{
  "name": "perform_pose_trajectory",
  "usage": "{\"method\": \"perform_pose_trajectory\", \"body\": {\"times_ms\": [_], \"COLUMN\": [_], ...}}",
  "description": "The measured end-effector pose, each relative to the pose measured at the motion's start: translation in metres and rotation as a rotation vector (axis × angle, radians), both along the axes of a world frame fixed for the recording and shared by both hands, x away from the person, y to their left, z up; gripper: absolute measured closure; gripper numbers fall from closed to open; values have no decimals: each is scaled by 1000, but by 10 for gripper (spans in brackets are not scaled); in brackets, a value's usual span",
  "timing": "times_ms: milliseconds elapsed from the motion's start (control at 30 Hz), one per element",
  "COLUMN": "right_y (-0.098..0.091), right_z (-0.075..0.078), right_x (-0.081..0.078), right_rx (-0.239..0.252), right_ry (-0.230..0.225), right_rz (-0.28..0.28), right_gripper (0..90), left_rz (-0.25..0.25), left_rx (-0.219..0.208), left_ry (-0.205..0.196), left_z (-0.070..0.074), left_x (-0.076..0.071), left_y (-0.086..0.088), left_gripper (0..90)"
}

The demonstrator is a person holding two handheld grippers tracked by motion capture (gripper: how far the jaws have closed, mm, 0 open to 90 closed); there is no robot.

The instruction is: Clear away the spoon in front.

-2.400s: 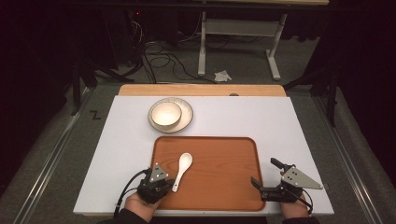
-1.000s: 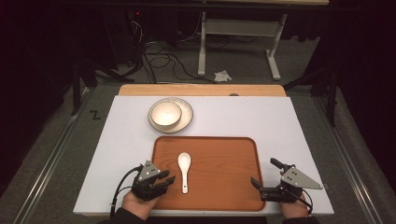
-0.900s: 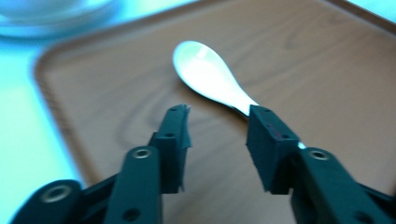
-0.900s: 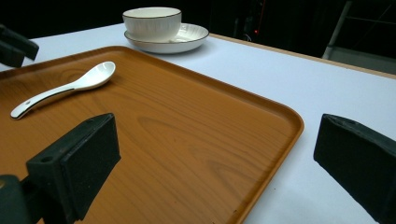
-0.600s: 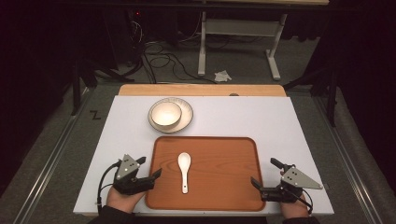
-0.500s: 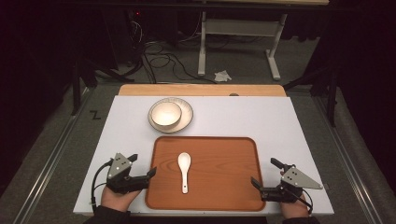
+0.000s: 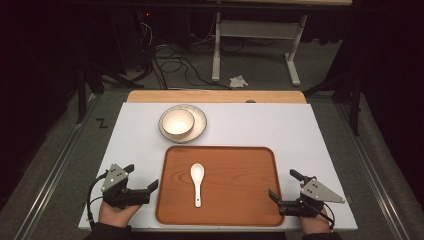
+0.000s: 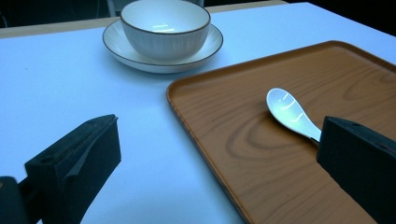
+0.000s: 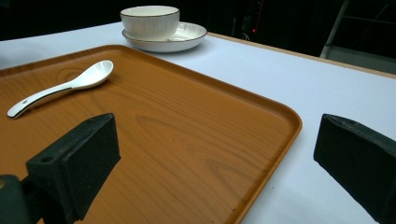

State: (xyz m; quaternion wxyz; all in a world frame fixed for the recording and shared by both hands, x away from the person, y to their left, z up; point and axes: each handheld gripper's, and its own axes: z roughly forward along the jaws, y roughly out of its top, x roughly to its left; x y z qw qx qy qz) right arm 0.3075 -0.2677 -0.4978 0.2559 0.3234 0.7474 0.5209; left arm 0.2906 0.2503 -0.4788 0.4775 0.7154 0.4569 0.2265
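On the white table: one brown tray, near edge. Bowl on saucer, just beyond tray. White spoon, flat at tray's middle, untouched. Left gripper, beside tray's left edge, jaws just opened wide, empty. Right gripper, at tray's right corner, jaws wide, empty.

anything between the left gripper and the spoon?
Nothing loose. In the high view, between the left gripper and the spoon lie a strip of white table, the tray's left rim, then bare tray.
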Motion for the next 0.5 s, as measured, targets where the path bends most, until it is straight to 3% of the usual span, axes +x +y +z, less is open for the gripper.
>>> {"method": "perform_pose_trajectory", "body": {"times_ms": [500], "right_y": [0], "right_z": [0], "right_x": [1], "right_rx": [2], "right_ry": [-3], "right_rz": [4], "right_gripper": [10], "left_rz": [8], "left_rx": [-10], "left_ry": [1], "left_z": [0], "left_x": [-1], "left_y": [1], "left_gripper": [21]}}
